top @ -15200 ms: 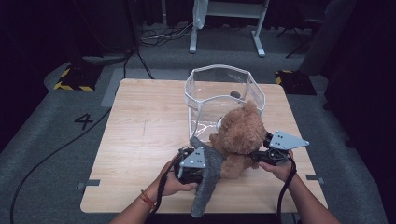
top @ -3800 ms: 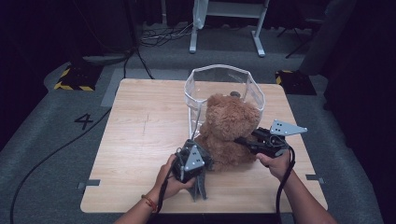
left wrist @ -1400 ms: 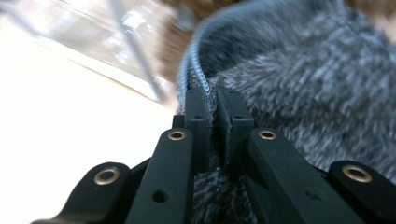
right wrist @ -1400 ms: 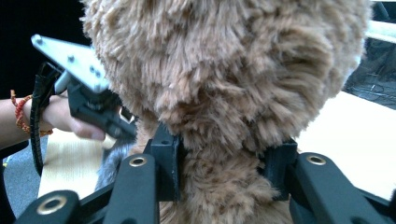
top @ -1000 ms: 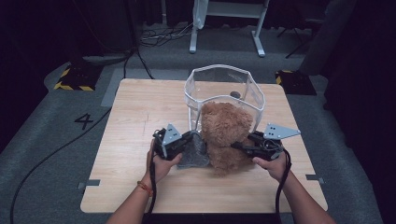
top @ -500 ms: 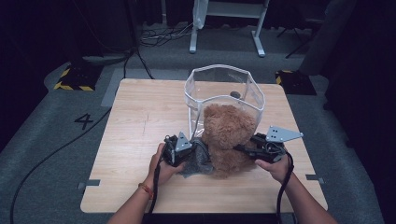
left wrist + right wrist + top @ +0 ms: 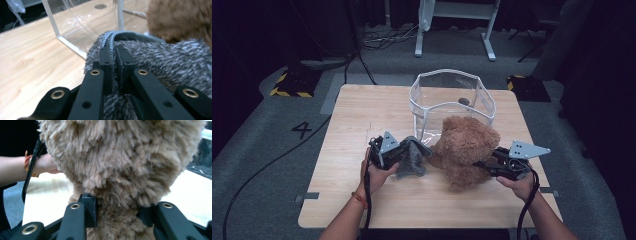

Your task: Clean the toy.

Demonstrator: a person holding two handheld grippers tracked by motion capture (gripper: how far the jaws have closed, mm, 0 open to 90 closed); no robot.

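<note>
- Brown plush bear (image 7: 468, 150) sitting on the wooden surface (image 7: 362, 120), just in front of the clear plastic container (image 7: 452, 102) and touching or nearly touching its near wall.
- Grey fuzzy cloth (image 7: 412, 157) bunched at the bear's left side, against the plush; possibly a garment, though shape unclear.
- Left tongs (image 7: 113, 58) pressed together on the cloth's thick stitched edge, the hem pinched between both jaws.
- Right tongs (image 7: 117, 211) closed around a narrow part of the bear under a rounder mass, fur bulging past both jaws; probably neck or a limb, hard to say which.
- Likely light and very soft: bear compressing under grip, sagging rather than holding pose; better held at a narrow, firm part such as the present one than on loose fur.
- Cloth limp and stretchy-looking; hem the sturdiest place to grip, pile apt to slip.
- Container thin and light-looking, likely to slide if pushed.
- Bear's face and limbs turned away or buried in fur in the high view.
- Small dark object (image 7: 464, 101) inside the container too small to identify.
- Far end of the cloth hidden behind the bear.
</note>
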